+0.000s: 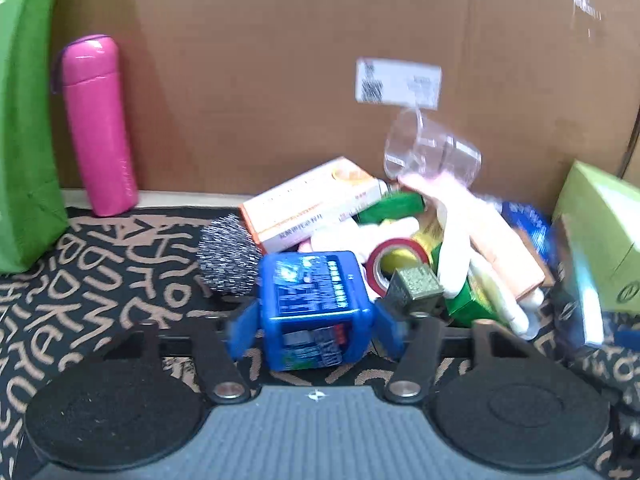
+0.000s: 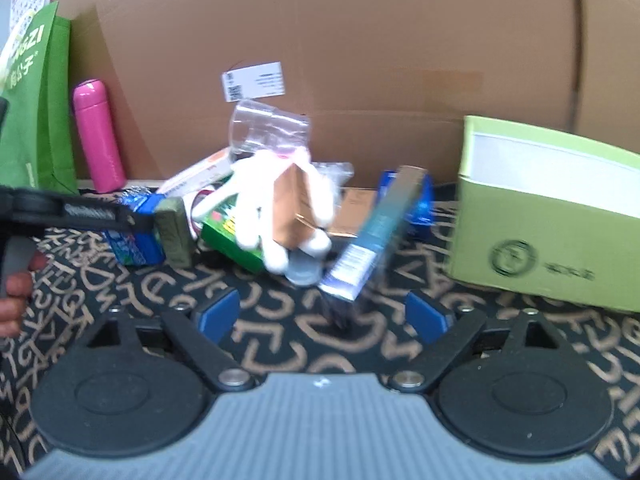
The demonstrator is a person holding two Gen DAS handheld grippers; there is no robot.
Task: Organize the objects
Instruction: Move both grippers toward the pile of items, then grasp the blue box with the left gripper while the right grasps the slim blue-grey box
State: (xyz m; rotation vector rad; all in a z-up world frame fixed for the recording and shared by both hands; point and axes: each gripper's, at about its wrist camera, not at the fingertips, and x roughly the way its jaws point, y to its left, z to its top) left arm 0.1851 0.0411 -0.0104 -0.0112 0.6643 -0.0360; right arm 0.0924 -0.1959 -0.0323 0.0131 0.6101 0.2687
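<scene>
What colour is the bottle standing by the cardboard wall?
Pink bottle, clearest in the left wrist view.

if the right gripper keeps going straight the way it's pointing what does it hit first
Probably the tilted blue-and-silver box, which leans over the patterned cloth just ahead of the open right gripper. Depth is unclear; the pile with the white glove lies slightly left.

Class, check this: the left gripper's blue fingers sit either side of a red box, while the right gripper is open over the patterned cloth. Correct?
Not quite. In the left wrist view the left gripper straddles a blue box, not a red one. The right gripper is indeed open over the patterned cloth.
</scene>
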